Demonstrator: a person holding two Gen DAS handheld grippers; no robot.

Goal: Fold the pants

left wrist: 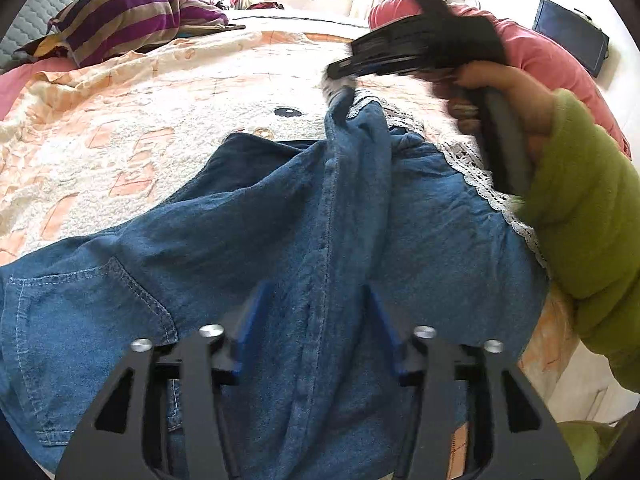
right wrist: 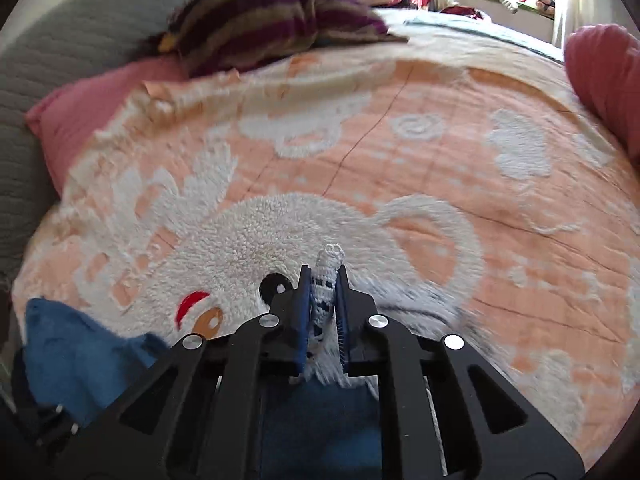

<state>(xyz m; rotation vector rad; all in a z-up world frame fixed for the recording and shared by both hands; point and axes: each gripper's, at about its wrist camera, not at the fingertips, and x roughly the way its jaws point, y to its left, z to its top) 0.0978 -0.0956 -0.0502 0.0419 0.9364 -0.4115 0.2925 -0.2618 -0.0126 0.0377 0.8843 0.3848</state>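
Blue denim pants (left wrist: 248, 232) with a white lace hem (left wrist: 472, 164) lie on the bed in the left wrist view. My left gripper (left wrist: 318, 300) is open, its blue pads either side of a raised fold of denim. My right gripper (left wrist: 340, 88) is shut on the lace hem and lifts that end off the bed; a hand in a green sleeve holds it. In the right wrist view the right gripper (right wrist: 323, 276) pinches the white lace (right wrist: 329, 268) between its pads, with denim (right wrist: 80, 352) at lower left.
The bed has an orange and white fleecy blanket (left wrist: 120, 128). A purple-striped bundle (left wrist: 128, 16) and pink pillows (left wrist: 552, 56) lie at the far side. A dark tablet (left wrist: 568, 40) sits at the far right. A grey quilted headboard (right wrist: 60, 52) is on the left.
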